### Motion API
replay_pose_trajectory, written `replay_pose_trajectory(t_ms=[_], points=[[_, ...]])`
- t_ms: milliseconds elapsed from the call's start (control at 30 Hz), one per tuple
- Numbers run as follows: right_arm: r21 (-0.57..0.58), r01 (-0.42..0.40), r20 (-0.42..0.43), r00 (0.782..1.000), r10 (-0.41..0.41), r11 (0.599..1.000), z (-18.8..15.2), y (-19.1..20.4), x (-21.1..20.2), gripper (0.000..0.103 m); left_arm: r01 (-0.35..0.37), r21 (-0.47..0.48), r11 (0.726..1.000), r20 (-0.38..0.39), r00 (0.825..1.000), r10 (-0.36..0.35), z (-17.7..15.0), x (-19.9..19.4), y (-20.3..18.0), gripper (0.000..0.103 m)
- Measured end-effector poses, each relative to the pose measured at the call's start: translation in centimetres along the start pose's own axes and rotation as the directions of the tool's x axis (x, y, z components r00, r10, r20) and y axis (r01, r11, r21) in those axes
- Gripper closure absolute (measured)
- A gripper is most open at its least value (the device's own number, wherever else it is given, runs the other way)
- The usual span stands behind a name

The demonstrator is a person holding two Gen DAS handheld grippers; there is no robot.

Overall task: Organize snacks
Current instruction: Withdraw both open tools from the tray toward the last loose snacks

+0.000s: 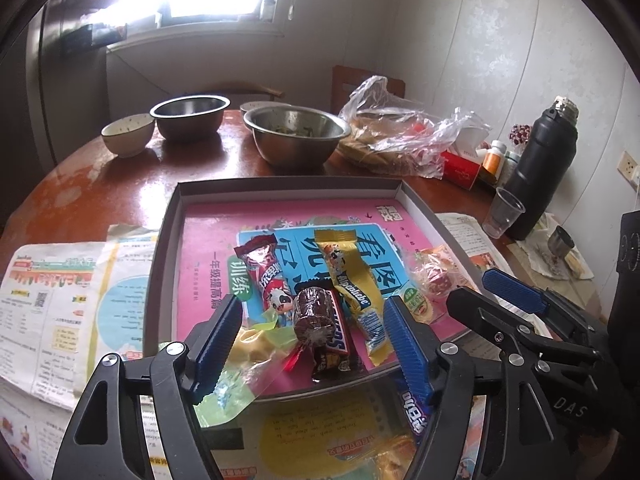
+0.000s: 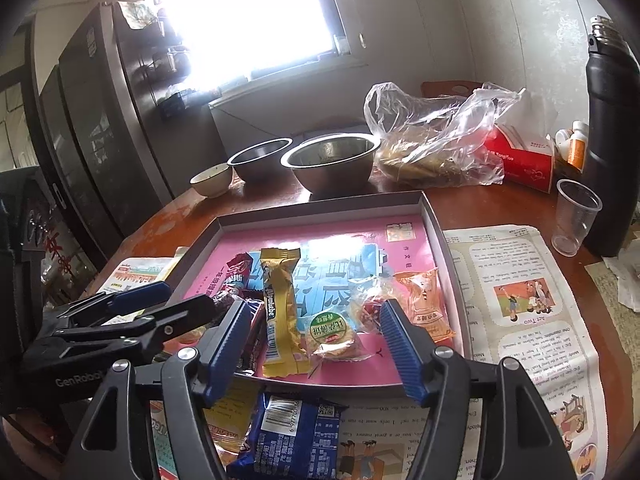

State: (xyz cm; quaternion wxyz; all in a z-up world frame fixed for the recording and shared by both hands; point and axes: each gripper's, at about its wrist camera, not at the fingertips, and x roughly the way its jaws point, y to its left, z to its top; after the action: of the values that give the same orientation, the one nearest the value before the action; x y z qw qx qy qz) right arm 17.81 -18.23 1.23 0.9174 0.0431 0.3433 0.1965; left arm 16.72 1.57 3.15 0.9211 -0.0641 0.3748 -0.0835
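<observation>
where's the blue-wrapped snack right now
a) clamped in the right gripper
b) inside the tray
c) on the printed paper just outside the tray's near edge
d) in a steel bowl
c: the blue-wrapped snack lies on the printed paper, nearer the camera than the tray.

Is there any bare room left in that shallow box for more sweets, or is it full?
The box has bare pink floor along its far wall, behind the gold bar, and in the far left corner beside the red pack. The near half is crowded with wrappers, the round green-label biscuit and the orange packet among them.
</observation>
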Motion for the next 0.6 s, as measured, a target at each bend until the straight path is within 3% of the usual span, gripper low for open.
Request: replay_pose_trajectory(t_ms=[600], points=[[0.006, 0.008, 0.054, 0.998, -0.008, 1.0, 0.0, -0.2, -2.8, 0.024, -0.012, 0.018, 1.0, 0.05, 0.999, 0.011, -0.7, -4.0, -0.7, 0.025]])
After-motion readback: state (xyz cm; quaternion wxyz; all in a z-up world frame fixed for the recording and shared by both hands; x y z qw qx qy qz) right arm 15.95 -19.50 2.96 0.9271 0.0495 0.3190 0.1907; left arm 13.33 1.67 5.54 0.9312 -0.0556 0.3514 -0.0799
